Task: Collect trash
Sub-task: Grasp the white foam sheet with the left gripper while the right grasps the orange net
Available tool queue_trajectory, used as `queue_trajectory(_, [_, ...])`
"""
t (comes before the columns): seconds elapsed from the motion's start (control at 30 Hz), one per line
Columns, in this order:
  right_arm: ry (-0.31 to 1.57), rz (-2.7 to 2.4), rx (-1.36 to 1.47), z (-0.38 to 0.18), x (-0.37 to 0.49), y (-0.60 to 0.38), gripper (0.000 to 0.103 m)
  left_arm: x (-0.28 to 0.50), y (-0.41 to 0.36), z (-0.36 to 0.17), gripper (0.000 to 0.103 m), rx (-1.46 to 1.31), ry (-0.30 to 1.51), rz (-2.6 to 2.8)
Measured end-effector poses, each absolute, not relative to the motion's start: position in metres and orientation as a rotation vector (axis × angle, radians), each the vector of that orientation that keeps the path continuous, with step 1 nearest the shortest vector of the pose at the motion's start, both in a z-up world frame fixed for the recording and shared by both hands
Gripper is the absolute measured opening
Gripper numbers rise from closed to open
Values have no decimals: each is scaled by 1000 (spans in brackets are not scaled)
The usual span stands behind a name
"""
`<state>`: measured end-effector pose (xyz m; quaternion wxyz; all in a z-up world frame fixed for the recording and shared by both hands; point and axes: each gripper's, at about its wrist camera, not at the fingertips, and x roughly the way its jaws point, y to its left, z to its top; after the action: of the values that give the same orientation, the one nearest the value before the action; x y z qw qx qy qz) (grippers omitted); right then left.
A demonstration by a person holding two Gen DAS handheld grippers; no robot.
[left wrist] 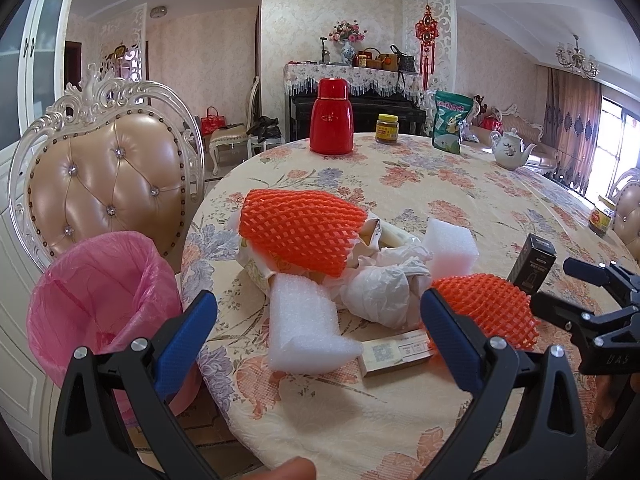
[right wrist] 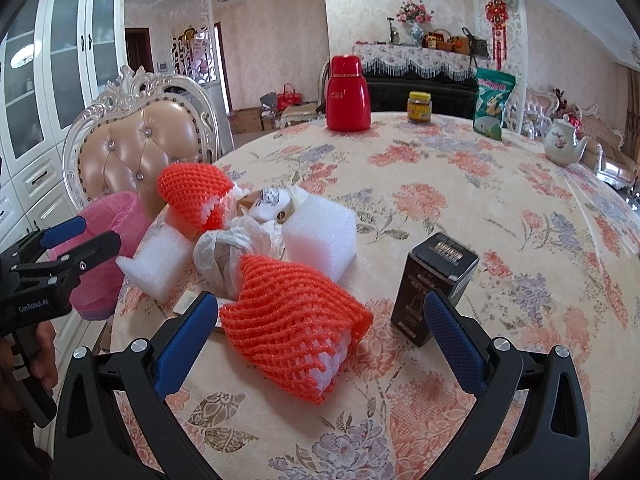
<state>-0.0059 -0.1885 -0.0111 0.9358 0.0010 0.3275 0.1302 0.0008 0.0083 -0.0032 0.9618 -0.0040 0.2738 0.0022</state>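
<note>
Left wrist view: my left tool (left wrist: 318, 320) hangs over the near edge of the worktop (left wrist: 400, 412) with its blue fingers (left wrist: 186, 340) spread wide apart and nothing between them. Straight ahead lies the trash heap. A white foam piece (left wrist: 304, 324) sits in the gap, its long axis running away from me and slightly left. Behind it the big orange net sleeve (left wrist: 300, 232) lies across the heap, long axis left to right, tilted down to the right. Crumpled white paper (left wrist: 380, 288) sits in the middle, a white foam block (left wrist: 450, 248) behind it, and a flat paper box (left wrist: 396, 354) lies crosswise near my right finger. A smaller orange net (left wrist: 488, 308) lies just past that finger. This view alone shows the open mouth of the pink-lined bin (left wrist: 100, 292), off the worktop edge to my left, before a padded chair (left wrist: 108, 180). My right tool (left wrist: 592, 292) shows at the far right beside a black box (left wrist: 534, 264).

Right wrist view: my right tool (right wrist: 320, 324) is also spread wide and holds nothing. The smaller orange net (right wrist: 292, 320) lies between its fingers, long axis from far left to near right, with white foam showing at its near end. The black box (right wrist: 436, 284) stands upright just behind my right finger. The heap sits beyond, left of centre. My left tool (right wrist: 80, 236) shows at the left edge, fingers apart, in front of the bin (right wrist: 104, 248). A red flask (right wrist: 346, 94) stands at the far side.
</note>
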Motion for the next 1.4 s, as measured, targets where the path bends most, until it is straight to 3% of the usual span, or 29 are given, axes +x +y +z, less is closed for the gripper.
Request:
queue_trajectory(0.5, [844, 274, -39, -54, 28, -167, 96, 23, 28, -19, 98, -47, 608, 20])
queue_trajectory(0.8, [922, 266, -31, -69, 39, -163, 56, 47, 37, -45, 98, -85, 736, 8])
queue_trajectory(1.0, [909, 263, -15, -65, 36, -165, 39, 56, 36, -58, 96, -94, 785, -17])
queue_trajectory(1.4, [854, 273, 12, -43, 25, -171, 33, 58, 33, -64, 82, -161, 843, -80])
